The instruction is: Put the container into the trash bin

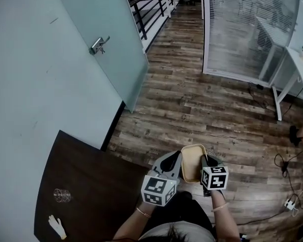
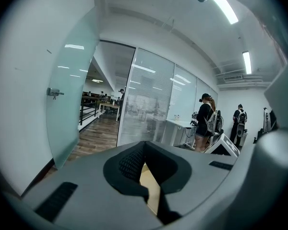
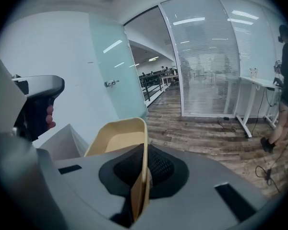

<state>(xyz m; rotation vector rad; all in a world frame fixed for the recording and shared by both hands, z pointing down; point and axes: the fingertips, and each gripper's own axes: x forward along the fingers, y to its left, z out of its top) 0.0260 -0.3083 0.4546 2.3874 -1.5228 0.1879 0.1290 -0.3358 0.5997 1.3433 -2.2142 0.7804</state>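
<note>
Head view, lower middle: left gripper (image 1: pixel 173 159) and right gripper (image 1: pixel 205 161) both pinch the container (image 1: pixel 192 161); hands drifting apart could drop it.

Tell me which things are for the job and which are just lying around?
For the job: container, gripped by left gripper and right gripper; no trash bin shows.
Lying about: white glove on dark table, door handle.
</note>
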